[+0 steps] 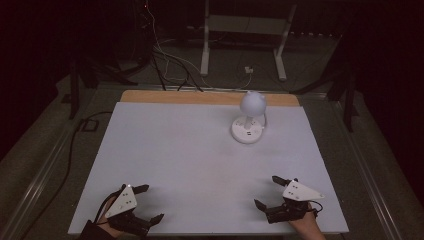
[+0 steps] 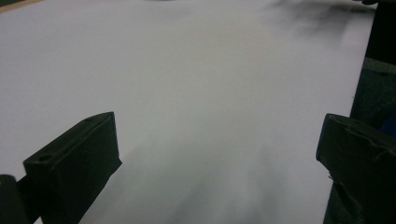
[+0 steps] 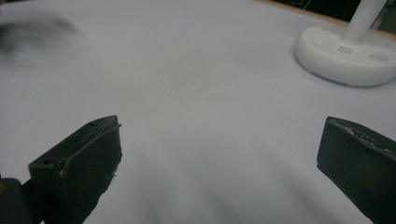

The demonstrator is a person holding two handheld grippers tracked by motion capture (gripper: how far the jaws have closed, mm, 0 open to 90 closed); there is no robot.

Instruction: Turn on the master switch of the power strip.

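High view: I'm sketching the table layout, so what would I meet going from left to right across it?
Left hand-held gripper, open at the near left edge → white desk lamp toward the far side of the white table → right hand-held gripper, open at the near right edge.

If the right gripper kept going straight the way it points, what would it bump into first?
Probably nothing soon: the right gripper points over bare table. The white lamp's base sits right of that line, so it would likely pass beside it.

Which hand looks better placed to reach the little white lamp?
Probably the right gripper: the lamp stands on its side of the table, straight ahead. The left gripper would have to cross over.
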